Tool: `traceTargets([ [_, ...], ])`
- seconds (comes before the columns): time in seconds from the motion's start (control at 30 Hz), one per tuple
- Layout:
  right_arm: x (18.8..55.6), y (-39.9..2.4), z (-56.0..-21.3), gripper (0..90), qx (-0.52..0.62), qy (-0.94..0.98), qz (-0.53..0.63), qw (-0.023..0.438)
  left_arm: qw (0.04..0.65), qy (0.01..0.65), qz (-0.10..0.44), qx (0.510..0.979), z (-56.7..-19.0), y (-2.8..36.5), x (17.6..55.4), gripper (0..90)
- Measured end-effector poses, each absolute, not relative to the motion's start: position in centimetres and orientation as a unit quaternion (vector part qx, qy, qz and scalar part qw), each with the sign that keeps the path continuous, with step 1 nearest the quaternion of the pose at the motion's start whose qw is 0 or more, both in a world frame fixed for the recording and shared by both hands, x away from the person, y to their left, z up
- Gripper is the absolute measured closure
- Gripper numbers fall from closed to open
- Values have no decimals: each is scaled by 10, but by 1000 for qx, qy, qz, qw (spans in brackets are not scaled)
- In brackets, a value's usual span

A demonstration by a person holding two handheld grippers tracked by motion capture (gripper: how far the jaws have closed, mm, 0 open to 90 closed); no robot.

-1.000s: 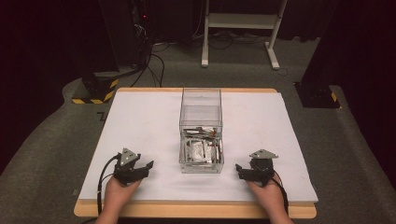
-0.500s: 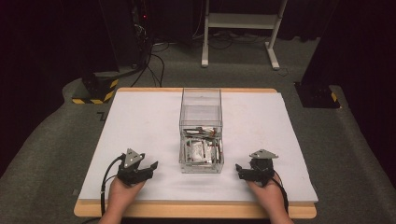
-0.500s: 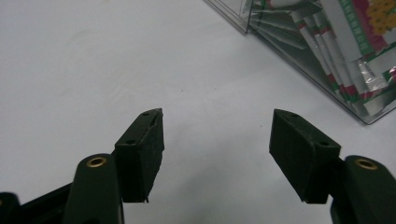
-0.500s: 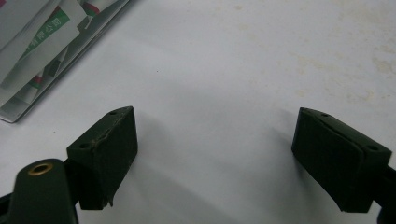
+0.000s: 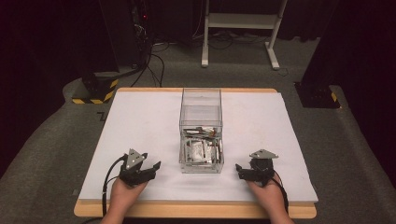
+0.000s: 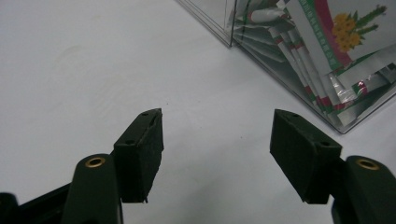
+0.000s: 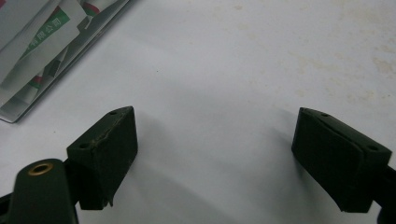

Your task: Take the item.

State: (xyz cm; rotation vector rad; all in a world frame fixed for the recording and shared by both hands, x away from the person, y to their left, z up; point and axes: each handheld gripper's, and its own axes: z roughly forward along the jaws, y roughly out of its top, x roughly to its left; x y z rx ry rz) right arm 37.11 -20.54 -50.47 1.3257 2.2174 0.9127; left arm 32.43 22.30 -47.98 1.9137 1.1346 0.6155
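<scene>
Dark curtains and a grey carpet are framing the scene, with a white table (image 5: 140, 116) filling the middle of the high view. A clear box (image 5: 201, 130) is standing at the centre of that view, and a stack of sachets (image 5: 201, 149) is lying in its lower half, near the front wall.

The left gripper (image 5: 148, 169) is sitting at the lower left of the high view and the right gripper (image 5: 242, 171) at the lower right, each held in a hand, both resting on the table and well apart from the box. Both are standing with jaws spread wide and nothing between them.

In the left gripper view the box is occupying the upper right; in the right gripper view the sachets (image 7: 42, 42) are showing at the upper left.

The sachets (image 6: 322, 56) are looking thin, light and floppy, with a glossy foil skin that is likely slippery. They would probably bend rather than break. A pinch on a flat edge or corner standing clear of the pile looks the safest hold. The box is looking rigid but light, so it may slide if nudged.

Printing on the sachets is showing yellow flowers, red and green bands, and small Chinese characters too small to read with certainty.
</scene>
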Motion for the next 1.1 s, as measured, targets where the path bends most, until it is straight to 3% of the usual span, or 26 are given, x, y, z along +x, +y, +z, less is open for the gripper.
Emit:
traceTargets([
  [1.1, 371, -205, -505, 141, 474, 793, 326, 200, 441, 426, 263, 745, -460, 213, 314, 330],
])
